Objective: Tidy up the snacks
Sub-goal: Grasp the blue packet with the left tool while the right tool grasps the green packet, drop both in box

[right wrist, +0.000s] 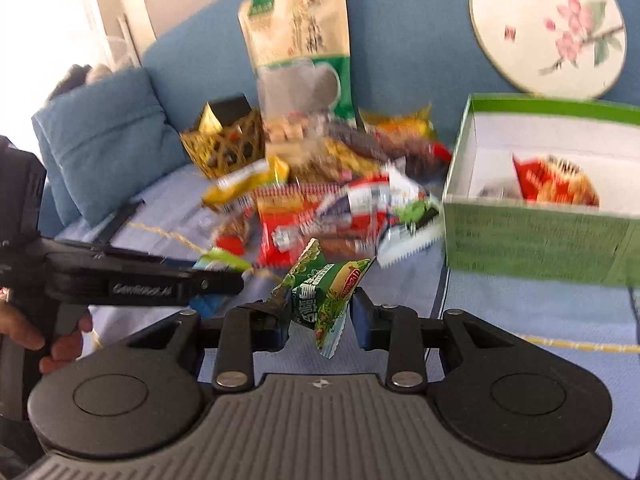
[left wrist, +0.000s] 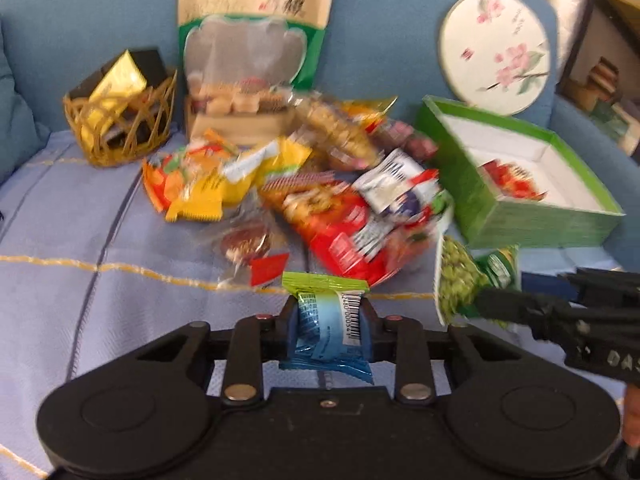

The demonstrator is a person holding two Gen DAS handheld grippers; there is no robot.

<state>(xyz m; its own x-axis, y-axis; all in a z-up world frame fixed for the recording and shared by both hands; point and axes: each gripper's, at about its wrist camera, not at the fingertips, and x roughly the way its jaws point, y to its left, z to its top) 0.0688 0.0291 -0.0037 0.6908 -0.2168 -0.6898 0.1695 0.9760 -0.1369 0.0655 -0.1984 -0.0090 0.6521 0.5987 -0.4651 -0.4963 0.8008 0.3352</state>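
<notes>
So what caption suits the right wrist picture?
Right gripper carries a green snack packet toward the green box.

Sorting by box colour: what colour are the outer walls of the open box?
Green outside, white inside: the open box shows best in the right wrist view.

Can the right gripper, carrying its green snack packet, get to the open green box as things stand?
Probably yes. The right gripper holds the green snack packet, and the green box sits open-topped just ahead on its right with nothing between them and only a red packet inside.
</notes>
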